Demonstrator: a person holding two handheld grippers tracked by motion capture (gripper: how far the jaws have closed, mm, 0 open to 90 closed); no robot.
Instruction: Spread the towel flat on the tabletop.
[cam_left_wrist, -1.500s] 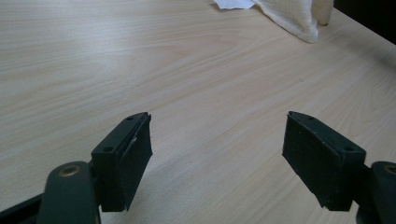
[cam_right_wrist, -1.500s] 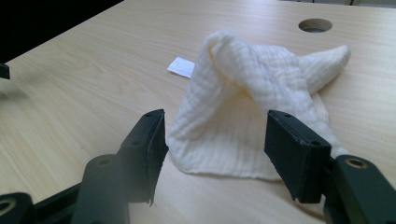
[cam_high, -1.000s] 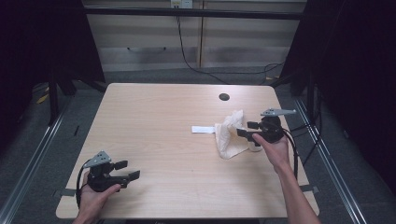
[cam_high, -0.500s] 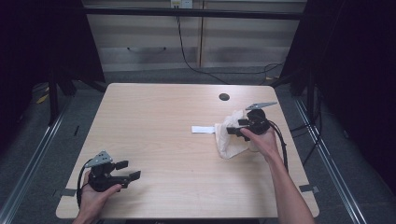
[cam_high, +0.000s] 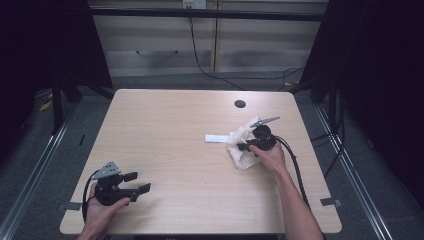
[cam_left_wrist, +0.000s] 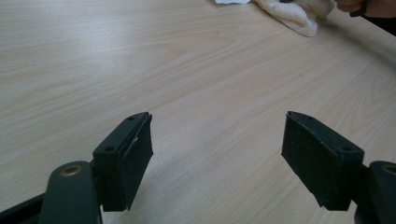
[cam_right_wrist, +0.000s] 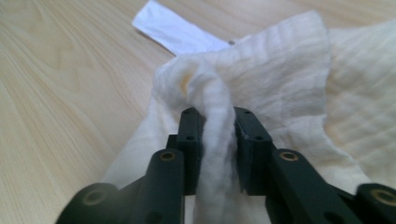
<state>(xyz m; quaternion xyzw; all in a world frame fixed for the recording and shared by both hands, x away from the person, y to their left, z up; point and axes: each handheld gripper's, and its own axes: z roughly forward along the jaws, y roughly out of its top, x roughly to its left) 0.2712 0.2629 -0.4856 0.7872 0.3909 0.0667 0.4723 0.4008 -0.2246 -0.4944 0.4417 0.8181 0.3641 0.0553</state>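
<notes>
Cloth (cam_high: 243, 145): cream, crumpled, flat on the table (cam_high: 165, 130) right of centre, just inside the right edge. Long axis roughly from the far side toward the near edge, slightly slanted in the high view; lower corner toward the near edge. One fold raised into a ridge (cam_right_wrist: 212, 112), upright between the pads.

Right gripper (cam_high: 248, 146): on the cloth, held in the right hand (cam_high: 270, 156). Jaws just closed in on the ridge, now pinching it from both sides, pads pressed into the fabric in the right gripper view. Cable (cam_high: 295, 165) trailing back along the forearm toward the near edge.

Left gripper (cam_high: 136, 183): near the front left corner, well apart from the cloth, held in the left hand (cam_high: 102, 212). Jaws spread wide, nothing between them, bare wood below in the left gripper view.

Containers: none on the table.

Surroundings: white paper strip (cam_high: 217, 138) flat beside the cloth on its left, touching or slightly under its edge. Round dark hole (cam_high: 240, 104) in the tabletop beyond the cloth, apart from it. Nothing between the two grippers except bare tabletop.
</notes>
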